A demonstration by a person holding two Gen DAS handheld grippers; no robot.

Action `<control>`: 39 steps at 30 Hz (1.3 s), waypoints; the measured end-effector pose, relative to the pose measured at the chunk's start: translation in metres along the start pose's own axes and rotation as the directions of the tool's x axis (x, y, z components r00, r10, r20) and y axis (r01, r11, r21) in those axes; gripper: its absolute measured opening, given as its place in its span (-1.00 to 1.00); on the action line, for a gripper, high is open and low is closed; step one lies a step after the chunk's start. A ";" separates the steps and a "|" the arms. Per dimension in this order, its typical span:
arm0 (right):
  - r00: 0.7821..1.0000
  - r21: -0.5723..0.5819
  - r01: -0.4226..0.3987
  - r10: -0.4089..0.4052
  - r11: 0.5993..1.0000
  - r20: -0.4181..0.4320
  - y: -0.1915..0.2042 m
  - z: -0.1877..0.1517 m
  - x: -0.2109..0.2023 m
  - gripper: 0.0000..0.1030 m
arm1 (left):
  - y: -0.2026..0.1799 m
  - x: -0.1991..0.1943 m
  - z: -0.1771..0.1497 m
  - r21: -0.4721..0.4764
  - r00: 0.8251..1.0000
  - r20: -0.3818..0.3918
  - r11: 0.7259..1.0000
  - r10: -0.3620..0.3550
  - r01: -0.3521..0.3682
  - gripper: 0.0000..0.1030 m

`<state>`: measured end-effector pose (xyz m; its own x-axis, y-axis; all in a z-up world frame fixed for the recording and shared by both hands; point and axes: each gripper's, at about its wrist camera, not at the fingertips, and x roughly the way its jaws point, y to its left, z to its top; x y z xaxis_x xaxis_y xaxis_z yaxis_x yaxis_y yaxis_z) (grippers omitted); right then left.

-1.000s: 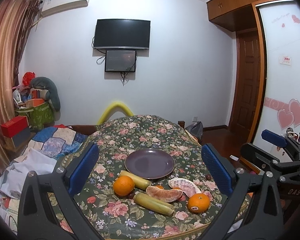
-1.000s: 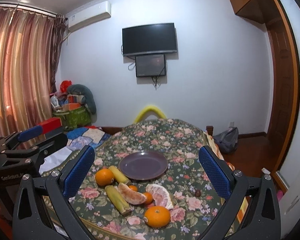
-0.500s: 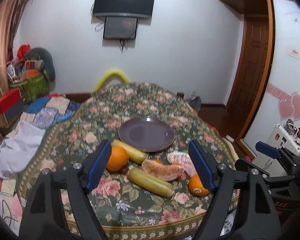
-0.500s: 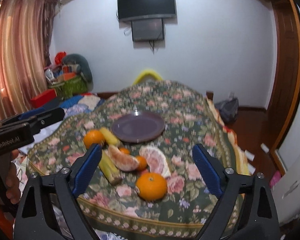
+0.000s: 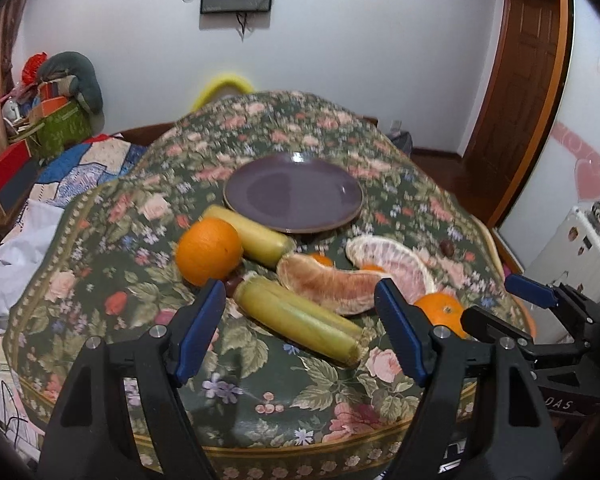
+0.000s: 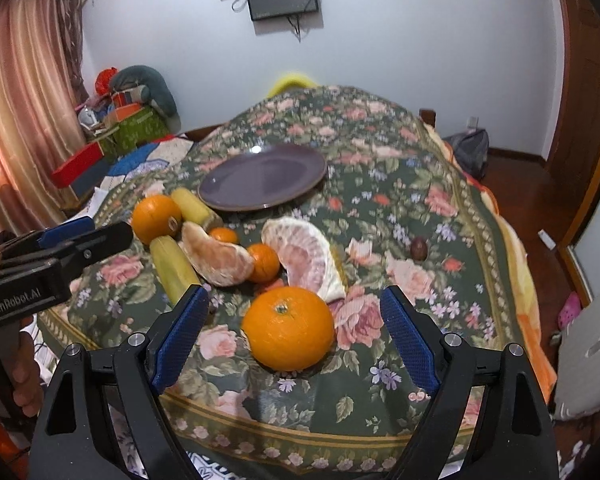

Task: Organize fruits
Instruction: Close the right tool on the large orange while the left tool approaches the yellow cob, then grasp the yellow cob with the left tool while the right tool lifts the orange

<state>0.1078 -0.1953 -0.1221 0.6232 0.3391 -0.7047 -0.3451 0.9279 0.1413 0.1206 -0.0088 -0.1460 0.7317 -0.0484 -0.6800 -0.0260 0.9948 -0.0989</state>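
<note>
An empty purple plate (image 5: pixel 293 194) sits mid-table on the floral cloth (image 5: pixel 260 380); it also shows in the right wrist view (image 6: pixel 262 177). In front of it lie two oranges (image 5: pixel 208 250) (image 6: pixel 289 328), two yellow-green stalk pieces (image 5: pixel 300 316) (image 5: pixel 249 234), two peeled pomelo wedges (image 5: pixel 332 286) (image 6: pixel 304 258) and small tangerines (image 6: pixel 263 262). My left gripper (image 5: pixel 300 328) is open, its fingers either side of the near stalk piece. My right gripper (image 6: pixel 296 330) is open, straddling the near orange without touching it.
A small dark fruit (image 6: pixel 418 248) lies alone at the right on the cloth. Boxes and bags (image 5: pixel 56 120) pile up at the left wall. A wooden door (image 5: pixel 528 80) stands at the right. The table edge is just below both grippers.
Both grippers have moved forward and down toward the fruit. The fruit and plate have not moved. Both jaws stay open.
</note>
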 end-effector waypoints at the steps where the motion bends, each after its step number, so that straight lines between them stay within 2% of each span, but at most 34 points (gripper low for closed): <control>1: 1.000 -0.001 -0.001 0.001 1.000 -0.007 -0.001 -0.001 0.003 0.67 | -0.001 0.005 -0.001 0.003 1.000 -0.013 1.000 -0.001 0.001 0.50; 11: 0.994 0.000 -0.040 0.040 0.999 -0.106 -0.004 -0.015 0.042 0.67 | 0.001 0.035 -0.008 -0.001 0.996 -0.084 1.000 0.019 -0.020 0.50; 14: 0.990 0.001 -0.053 0.053 0.999 -0.129 -0.004 -0.017 0.050 0.60 | 0.003 0.039 -0.008 -0.006 0.995 -0.093 1.000 0.021 -0.021 0.53; 17: 0.985 0.010 -0.068 0.069 0.998 -0.159 -0.004 -0.021 0.059 0.44 | 0.005 0.044 -0.009 -0.014 0.994 -0.104 1.000 0.024 -0.025 0.60; 20: 0.986 0.000 -0.074 0.073 0.997 -0.152 -0.004 -0.021 0.058 0.38 | 0.006 0.050 -0.009 -0.027 0.992 -0.129 0.999 0.014 -0.018 0.64; 21: 0.985 0.000 -0.084 0.083 0.996 -0.151 -0.005 -0.021 0.057 0.27 | 0.006 0.052 -0.009 -0.029 0.991 -0.137 0.999 0.011 -0.015 0.65; 22: 0.984 0.003 -0.098 0.097 0.995 -0.149 -0.006 -0.020 0.056 0.25 | 0.007 0.055 -0.009 -0.034 0.989 -0.146 0.999 0.007 -0.012 0.65; 28: 0.982 0.041 -0.114 0.119 0.993 -0.146 -0.015 -0.019 0.054 0.24 | 0.003 0.069 -0.011 -0.059 0.982 -0.187 0.998 0.007 -0.019 0.79; 33: 0.982 0.067 -0.117 0.125 0.991 -0.141 -0.021 -0.018 0.051 0.24 | 0.003 0.080 -0.014 -0.075 0.980 -0.199 0.997 0.020 -0.035 0.97; 36: 0.984 0.068 -0.106 0.114 0.992 -0.134 -0.024 -0.017 0.049 0.24 | 0.002 0.086 -0.016 -0.079 0.977 -0.210 0.996 0.022 -0.040 1.00; 39: 0.986 0.080 -0.097 0.107 0.992 -0.128 -0.029 -0.015 0.046 0.24 | -0.003 0.089 -0.017 -0.042 0.979 -0.201 0.998 0.046 -0.055 1.00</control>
<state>0.1359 -0.2092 -0.1697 0.4881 0.4138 -0.7684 -0.3466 0.8999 0.2645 0.1739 -0.0175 -0.2185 0.5779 -0.0198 -0.8159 -0.0952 0.9912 -0.0915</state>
